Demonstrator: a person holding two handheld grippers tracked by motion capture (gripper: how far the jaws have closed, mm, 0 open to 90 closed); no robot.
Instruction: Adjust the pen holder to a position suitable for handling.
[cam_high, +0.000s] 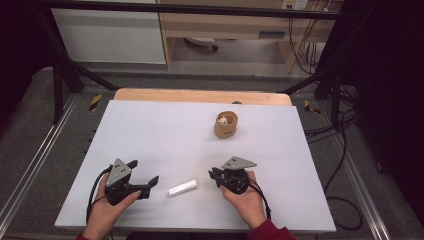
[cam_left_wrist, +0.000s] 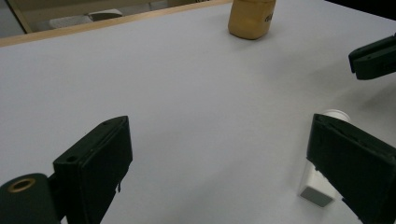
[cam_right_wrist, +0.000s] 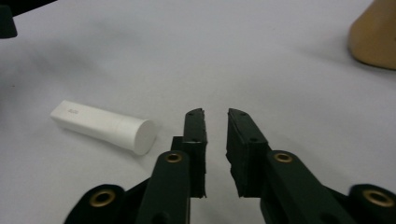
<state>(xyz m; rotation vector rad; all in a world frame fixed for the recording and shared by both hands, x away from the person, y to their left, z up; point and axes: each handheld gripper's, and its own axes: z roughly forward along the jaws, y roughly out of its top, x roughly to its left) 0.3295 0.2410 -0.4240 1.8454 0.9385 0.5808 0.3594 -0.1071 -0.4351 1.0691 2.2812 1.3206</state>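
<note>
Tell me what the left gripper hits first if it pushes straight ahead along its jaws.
Probably nothing close: the left gripper points across bare table. The white tube lies off beside its jaw, the tan cup far ahead.

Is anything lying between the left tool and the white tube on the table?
Nothing visible. The white tube lies on bare table just beside the open left tool; the tan cup stands far off.

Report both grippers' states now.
Left gripper: open, holding nothing.
Right gripper: nearly closed, narrow gap between jaws, holding nothing.
</note>
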